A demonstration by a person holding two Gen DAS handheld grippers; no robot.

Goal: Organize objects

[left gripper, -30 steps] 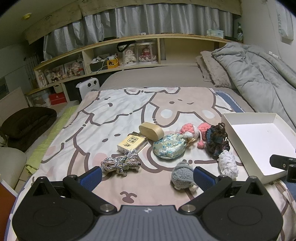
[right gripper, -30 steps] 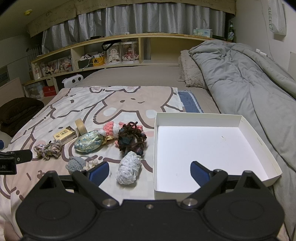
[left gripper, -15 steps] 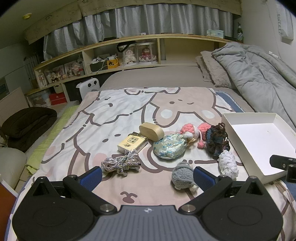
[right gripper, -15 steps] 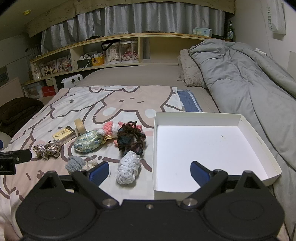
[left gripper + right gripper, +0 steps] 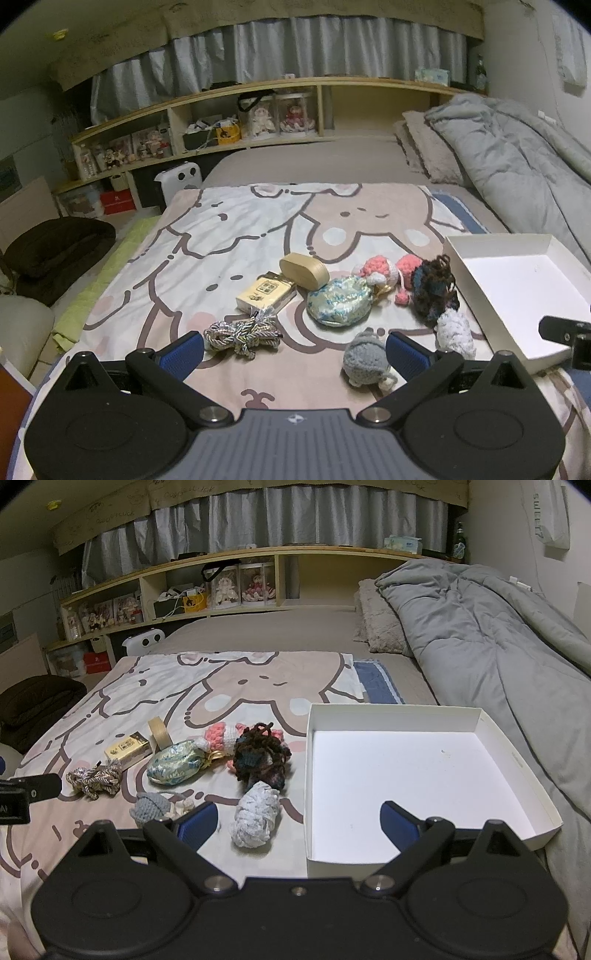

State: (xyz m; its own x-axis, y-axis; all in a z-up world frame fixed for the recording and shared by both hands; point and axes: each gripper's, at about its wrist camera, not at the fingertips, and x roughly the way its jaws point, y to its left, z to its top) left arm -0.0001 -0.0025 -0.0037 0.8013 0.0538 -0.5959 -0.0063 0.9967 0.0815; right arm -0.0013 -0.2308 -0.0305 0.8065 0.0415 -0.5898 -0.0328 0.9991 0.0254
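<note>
Small objects lie clustered on a cartoon-print blanket (image 5: 236, 236): a silver rope bundle (image 5: 242, 333), a yellow box (image 5: 266, 293), a beige oval case (image 5: 304, 271), a patterned blue pouch (image 5: 340, 302), pink crochet pieces (image 5: 388, 269), a dark yarn piece (image 5: 434, 291), a white yarn ball (image 5: 256, 814) and a grey crochet toy (image 5: 365, 357). An empty white box (image 5: 413, 771) sits to their right. My left gripper (image 5: 295, 350) hovers open in front of the rope and the grey toy. My right gripper (image 5: 299, 818) hangs open at the white box's near left corner, the white yarn ball just ahead of it.
A grey duvet (image 5: 480, 627) and a pillow (image 5: 380, 631) fill the bed's right side. A long wooden shelf (image 5: 258, 579) with dolls and boxes runs along the back. A dark cushion (image 5: 55, 251) lies on the floor at the left.
</note>
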